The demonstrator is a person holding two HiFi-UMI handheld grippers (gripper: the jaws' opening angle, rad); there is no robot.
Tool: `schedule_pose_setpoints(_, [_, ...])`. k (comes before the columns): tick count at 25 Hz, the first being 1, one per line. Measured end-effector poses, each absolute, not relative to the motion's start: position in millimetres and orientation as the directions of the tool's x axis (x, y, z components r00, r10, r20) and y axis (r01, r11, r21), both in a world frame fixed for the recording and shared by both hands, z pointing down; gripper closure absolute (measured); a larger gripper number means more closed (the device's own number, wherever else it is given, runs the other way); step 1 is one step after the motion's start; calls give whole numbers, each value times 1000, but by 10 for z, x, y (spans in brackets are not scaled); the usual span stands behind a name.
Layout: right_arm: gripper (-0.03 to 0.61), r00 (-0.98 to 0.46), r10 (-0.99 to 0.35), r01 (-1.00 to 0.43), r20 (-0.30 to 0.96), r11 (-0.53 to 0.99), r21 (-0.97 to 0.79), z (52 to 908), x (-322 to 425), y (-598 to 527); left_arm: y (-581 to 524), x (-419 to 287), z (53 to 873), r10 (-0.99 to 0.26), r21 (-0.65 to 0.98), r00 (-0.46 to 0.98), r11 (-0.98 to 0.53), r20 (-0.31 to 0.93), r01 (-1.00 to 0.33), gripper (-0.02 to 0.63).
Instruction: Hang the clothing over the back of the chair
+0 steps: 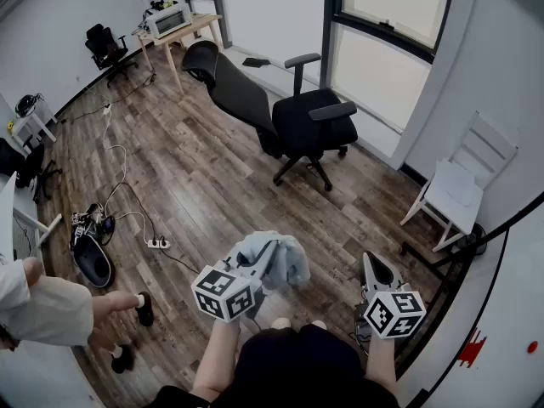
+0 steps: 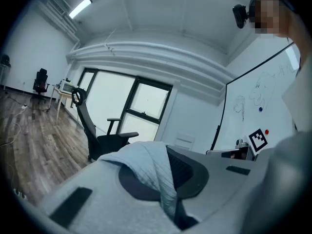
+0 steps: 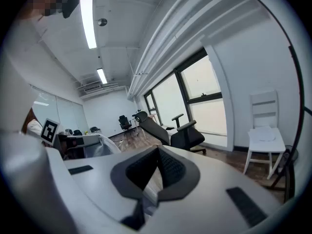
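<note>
A light blue-grey garment [image 1: 285, 262] hangs bunched from my left gripper [image 1: 265, 260], which is shut on it low in the head view. In the left gripper view the cloth [image 2: 146, 162] drapes over the closed jaws of that gripper [image 2: 163, 179]. The black office chair [image 1: 293, 117] stands well ahead on the wood floor, its long back [image 1: 234, 83] reclined to the left. The left gripper view shows the chair [image 2: 105, 140] at centre left. My right gripper [image 1: 374, 269] is apart from the cloth, to its right. Its jaws [image 3: 157, 152] are shut with nothing in them.
A white chair [image 1: 463, 185] stands by the right wall. A power strip [image 1: 157, 243] and cables lie on the floor at the left, beside a black bag [image 1: 92, 260]. A seated person's legs [image 1: 110, 304] are at lower left. A desk [image 1: 174, 24] and a second black chair [image 1: 106, 45] stand at the back.
</note>
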State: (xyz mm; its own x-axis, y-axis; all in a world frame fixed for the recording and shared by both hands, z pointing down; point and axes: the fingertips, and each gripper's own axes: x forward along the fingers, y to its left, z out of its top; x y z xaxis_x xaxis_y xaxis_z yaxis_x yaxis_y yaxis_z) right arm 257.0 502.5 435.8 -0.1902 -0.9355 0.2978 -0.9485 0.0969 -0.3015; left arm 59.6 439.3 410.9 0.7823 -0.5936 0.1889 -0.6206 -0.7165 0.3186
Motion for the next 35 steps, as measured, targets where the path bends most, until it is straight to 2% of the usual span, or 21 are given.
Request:
schedule_pose_setpoints(13, [577,-181,-932,-944,315,74,-322,4384,2300,5184,4602,337,4115,-574,341,800,-726,175,-597,606])
schedule_pose_setpoints(22, [577,-178,-922,-938,343,54,-342,4620,1980,5328,4730,-101,4301,-588,358,785,-703,194,-615,606])
schedule_pose_setpoints(35, [577,-292,-890,-919,351,159,-361,4692,1800,4759,4364,-181,4370,-643,350,736,-653,212,-671,606])
